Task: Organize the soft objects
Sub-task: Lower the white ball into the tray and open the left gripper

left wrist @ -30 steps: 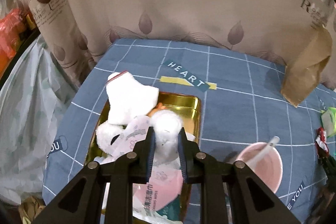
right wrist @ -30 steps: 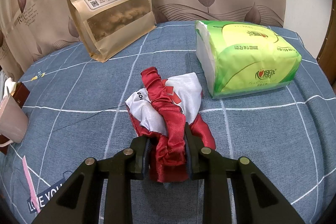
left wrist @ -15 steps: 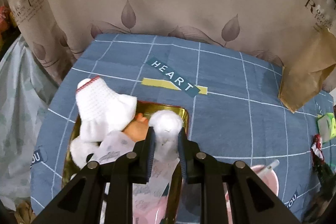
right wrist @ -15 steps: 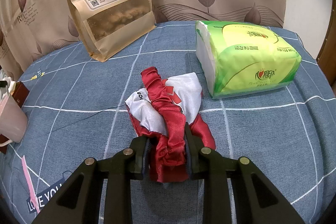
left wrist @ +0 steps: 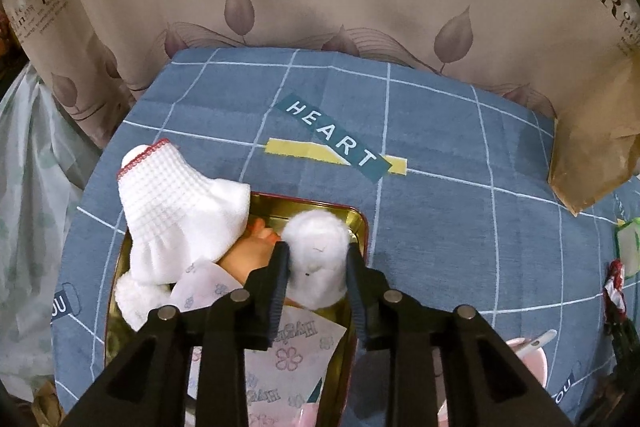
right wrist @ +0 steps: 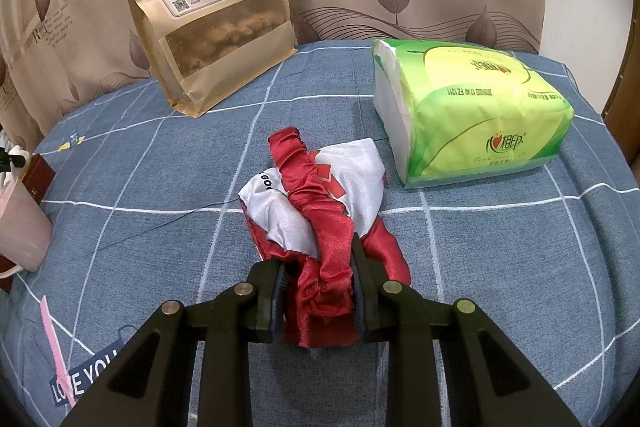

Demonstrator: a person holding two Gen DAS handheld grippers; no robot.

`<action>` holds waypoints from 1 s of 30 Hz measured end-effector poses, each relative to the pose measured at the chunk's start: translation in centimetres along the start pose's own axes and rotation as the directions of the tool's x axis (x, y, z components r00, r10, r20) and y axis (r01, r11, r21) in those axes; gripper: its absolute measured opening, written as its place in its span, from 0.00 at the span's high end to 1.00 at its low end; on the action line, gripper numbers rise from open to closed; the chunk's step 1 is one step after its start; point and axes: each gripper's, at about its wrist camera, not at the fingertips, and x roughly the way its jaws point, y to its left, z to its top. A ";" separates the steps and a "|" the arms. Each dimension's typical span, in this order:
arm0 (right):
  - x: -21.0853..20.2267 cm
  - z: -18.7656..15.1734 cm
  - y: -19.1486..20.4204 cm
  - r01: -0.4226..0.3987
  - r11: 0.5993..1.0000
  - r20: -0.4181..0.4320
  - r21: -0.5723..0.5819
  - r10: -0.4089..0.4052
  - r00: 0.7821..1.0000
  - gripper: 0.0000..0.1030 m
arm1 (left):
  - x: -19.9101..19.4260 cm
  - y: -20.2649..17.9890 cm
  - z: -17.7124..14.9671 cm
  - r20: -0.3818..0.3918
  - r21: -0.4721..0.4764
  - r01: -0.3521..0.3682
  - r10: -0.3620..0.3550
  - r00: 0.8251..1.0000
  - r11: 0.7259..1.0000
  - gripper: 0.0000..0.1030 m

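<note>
White plush (left wrist: pixel 316 263) | between our left tongs (left wrist: pixel 316 281), jaws opening over gold tin (left wrist: pixel 360 227) | red-white cloth (right wrist: pixel 320 227) clamped in right tongs (right wrist: pixel 318 291), not yet stowed

The right gripper (right wrist: pixel 318 281) pinches a red and white cloth (right wrist: pixel 320 211) beside a green tissue pack (right wrist: pixel 472 115).

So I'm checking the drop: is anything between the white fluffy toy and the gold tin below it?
Partly. The white fluffy toy, between the opening left hand-held gripper, hangs over the gold tin, which already holds a white sock and printed paper.
</note>
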 end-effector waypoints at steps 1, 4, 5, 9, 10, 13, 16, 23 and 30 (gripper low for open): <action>0.0 0.0 0.0 0.001 1.000 0.000 0.000 -0.001 1.000 0.77 | 0.1 0.0 0.0 -0.005 0.000 -0.005 0.005 1.000 1.000 0.65; 0.1 0.0 0.0 0.003 1.000 -0.001 -0.003 -0.003 1.000 0.77 | 0.3 0.1 -0.1 -0.009 0.002 -0.003 0.003 1.000 1.000 0.59; 0.1 0.0 -0.1 0.004 1.000 -0.001 -0.004 -0.004 1.000 0.77 | 0.4 0.1 -0.1 -0.009 0.002 -0.004 0.004 1.000 1.000 0.57; 0.1 0.0 0.0 0.007 1.000 -0.001 -0.007 -0.007 1.000 0.77 | 0.2 0.1 0.0 -0.003 -0.002 -0.007 0.007 1.000 1.000 0.57; 0.1 0.0 0.0 0.008 1.000 -0.001 -0.008 -0.008 1.000 0.77 | 0.0 0.1 -0.1 -0.001 -0.002 -0.008 0.008 1.000 1.000 0.57; 0.1 -0.1 0.0 0.009 1.000 -0.001 -0.009 -0.009 1.000 0.77 | -0.8 0.2 -0.3 0.012 -0.005 -0.008 0.008 1.000 1.000 0.57; 0.1 0.0 0.1 0.016 1.000 -0.002 -0.016 -0.016 1.000 0.77 | -2.0 0.2 -0.8 0.029 -0.005 -0.023 0.023 0.999 1.000 0.57; 0.2 0.0 0.3 0.035 0.999 -0.004 -0.033 -0.035 0.999 0.76 | -6.1 -0.6 -4.5 0.115 0.040 -0.087 0.082 0.990 0.995 0.57; 0.3 0.0 0.9 0.062 0.997 -0.005 -0.055 -0.063 0.998 0.76 | -7.9 0.3 -8.8 0.147 0.056 -0.095 0.086 0.985 0.994 0.57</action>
